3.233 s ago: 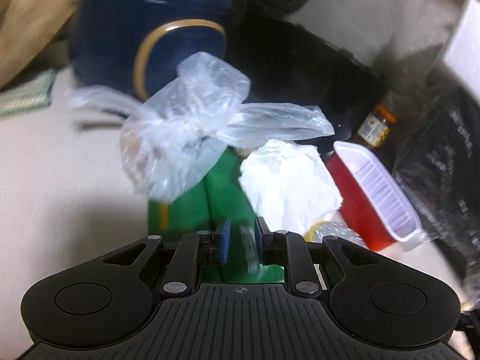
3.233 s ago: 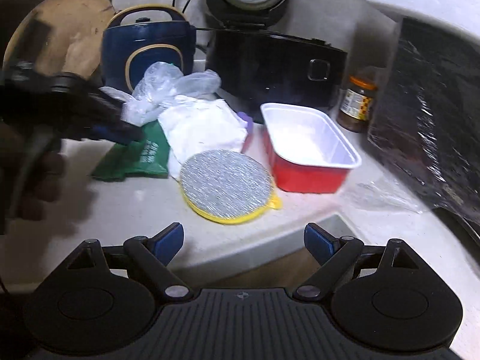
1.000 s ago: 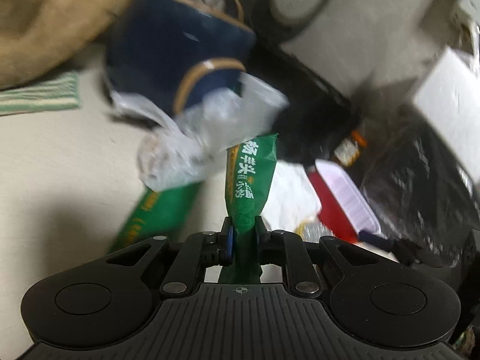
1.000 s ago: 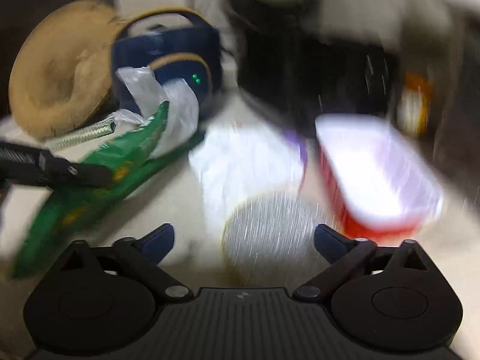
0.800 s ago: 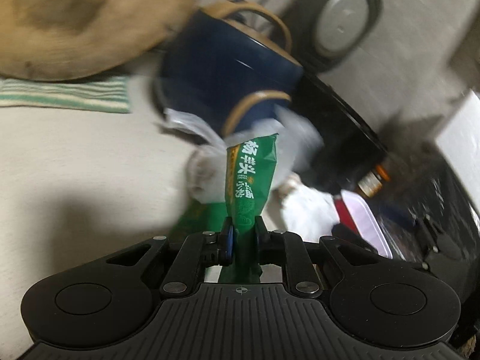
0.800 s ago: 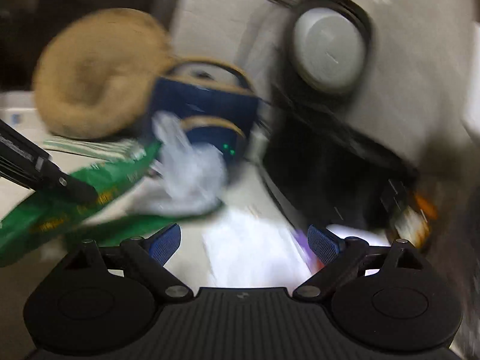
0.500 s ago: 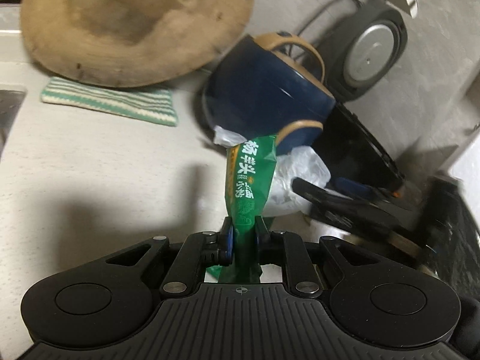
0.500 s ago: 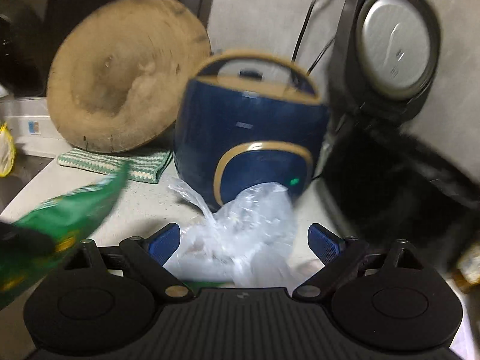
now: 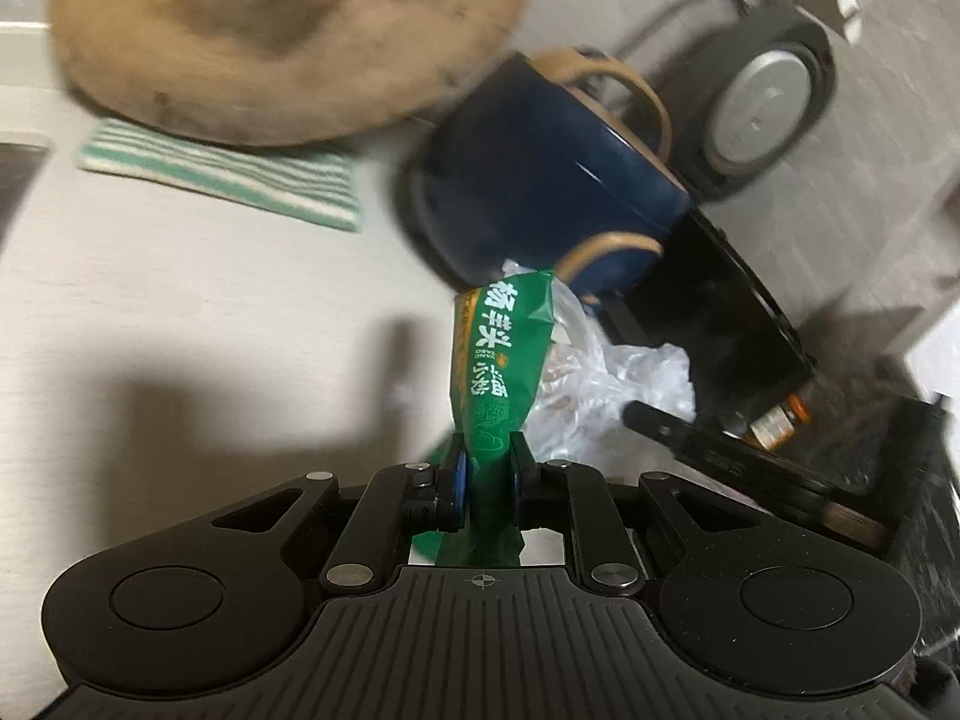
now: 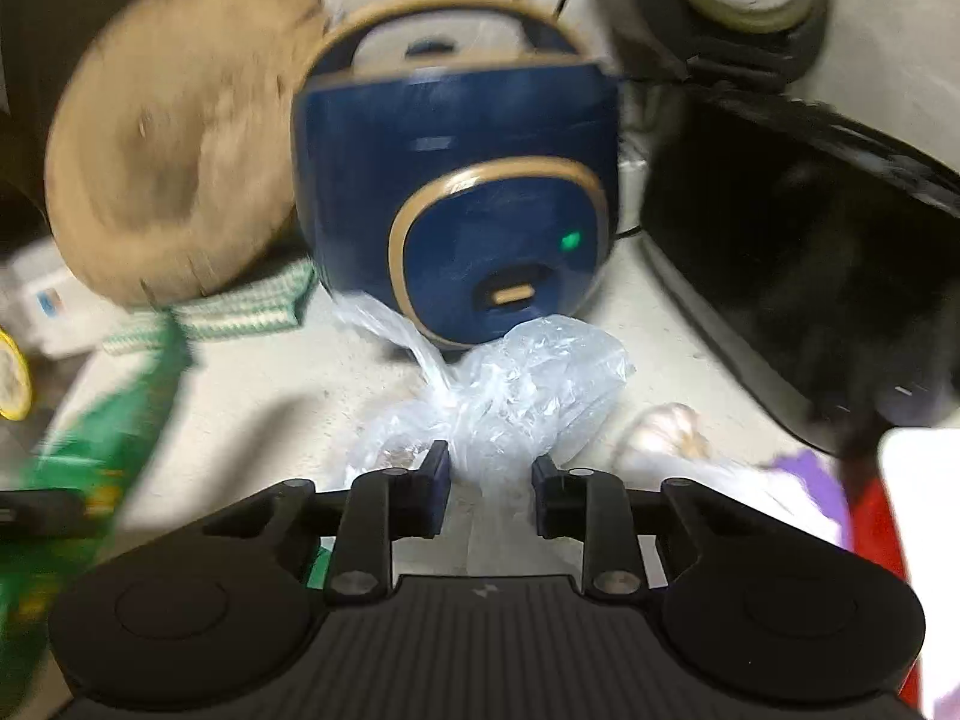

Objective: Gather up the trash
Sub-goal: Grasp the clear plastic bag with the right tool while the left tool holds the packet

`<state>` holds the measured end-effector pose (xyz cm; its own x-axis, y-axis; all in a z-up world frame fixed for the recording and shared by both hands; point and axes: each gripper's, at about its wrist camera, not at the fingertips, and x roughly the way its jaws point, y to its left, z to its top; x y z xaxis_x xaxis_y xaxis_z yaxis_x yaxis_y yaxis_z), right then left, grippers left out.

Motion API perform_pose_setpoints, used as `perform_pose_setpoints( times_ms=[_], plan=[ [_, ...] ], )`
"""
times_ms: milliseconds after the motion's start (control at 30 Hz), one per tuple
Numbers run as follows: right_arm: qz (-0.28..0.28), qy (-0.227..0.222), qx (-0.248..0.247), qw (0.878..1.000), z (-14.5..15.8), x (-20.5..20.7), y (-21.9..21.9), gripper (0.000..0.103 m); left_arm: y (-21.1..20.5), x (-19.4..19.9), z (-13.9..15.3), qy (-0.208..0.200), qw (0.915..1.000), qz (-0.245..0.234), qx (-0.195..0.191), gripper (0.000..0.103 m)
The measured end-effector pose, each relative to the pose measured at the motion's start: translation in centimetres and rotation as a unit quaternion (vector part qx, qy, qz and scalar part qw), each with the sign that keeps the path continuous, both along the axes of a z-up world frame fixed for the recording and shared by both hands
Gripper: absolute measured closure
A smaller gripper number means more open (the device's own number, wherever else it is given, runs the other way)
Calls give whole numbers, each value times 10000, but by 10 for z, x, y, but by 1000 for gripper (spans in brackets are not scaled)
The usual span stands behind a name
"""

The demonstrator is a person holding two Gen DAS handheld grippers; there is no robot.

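My left gripper point(image 9: 486, 462) is shut on a green snack wrapper point(image 9: 501, 360), which stands up out of the jaws above the pale counter. In the right wrist view that wrapper point(image 10: 102, 438) is a green blur at the left. A crumpled clear plastic bag point(image 10: 510, 384) lies on the counter in front of the blue cooker. My right gripper point(image 10: 491, 480) has its jaws closing on the bag's near end, with the pads against its sides. The bag point(image 9: 600, 384) also shows in the left wrist view behind the wrapper, with a black finger of the right gripper beside it.
A dark blue cooker point(image 10: 456, 180) stands right behind the bag. A round wooden board point(image 10: 168, 138) leans at the back left over a striped cloth point(image 9: 228, 180). A black appliance point(image 10: 810, 270) fills the right. A red tray point(image 10: 882, 516) sits at the right edge.
The right gripper came in close over the plastic bag and its jaws went from wide apart to narrow around it. The left gripper, still holding the wrapper, drifted left and rolled a little.
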<state>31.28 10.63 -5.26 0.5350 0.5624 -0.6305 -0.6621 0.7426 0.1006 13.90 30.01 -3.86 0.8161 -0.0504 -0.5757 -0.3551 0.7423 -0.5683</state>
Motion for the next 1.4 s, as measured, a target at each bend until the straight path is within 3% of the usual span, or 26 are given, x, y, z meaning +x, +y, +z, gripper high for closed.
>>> perform_pose_setpoints(
  times_ms=[167, 400, 667, 933, 1000, 1133, 1200, 1300, 1333, 1400],
  plan=[
    [-147, -164, 106, 9997, 21, -23, -42, 79, -30, 29, 0, -53, 9979, -642, -61, 86],
    [-448, 128, 279, 9985, 27, -53, -94, 79, -65, 46, -4, 18, 9926, -1208, -87, 86],
    [-388, 471, 72, 9981, 0, -93, -109, 78, -76, 44, -12, 277, 9918, -1251, -44, 86],
    [-526, 353, -53, 9980, -10, -108, -112, 75, -62, 28, -10, 328, 9956, -872, -67, 86],
    [-532, 181, -77, 9984, -6, -110, -114, 71, -55, 23, -9, 294, 9970, -709, -119, 86],
    [-630, -293, -76, 9976, 3, -113, -119, 40, -42, 11, -6, 273, 9987, -427, -112, 86],
    [-619, -409, -60, 9972, 6, -110, -116, 36, -37, 5, -5, 273, 9991, -310, -82, 86],
    [-509, -581, -115, 9970, 8, -107, -104, 26, -33, -5, -2, 326, 9991, -174, 222, 86],
    [-480, -640, -162, 9967, 8, -106, -99, 16, -34, -9, 0, 376, 9984, -132, 409, 86],
    [-380, -736, -245, 9963, 7, -109, -92, 13, -37, -12, 3, 471, 9964, -97, 697, 86]
  ],
)
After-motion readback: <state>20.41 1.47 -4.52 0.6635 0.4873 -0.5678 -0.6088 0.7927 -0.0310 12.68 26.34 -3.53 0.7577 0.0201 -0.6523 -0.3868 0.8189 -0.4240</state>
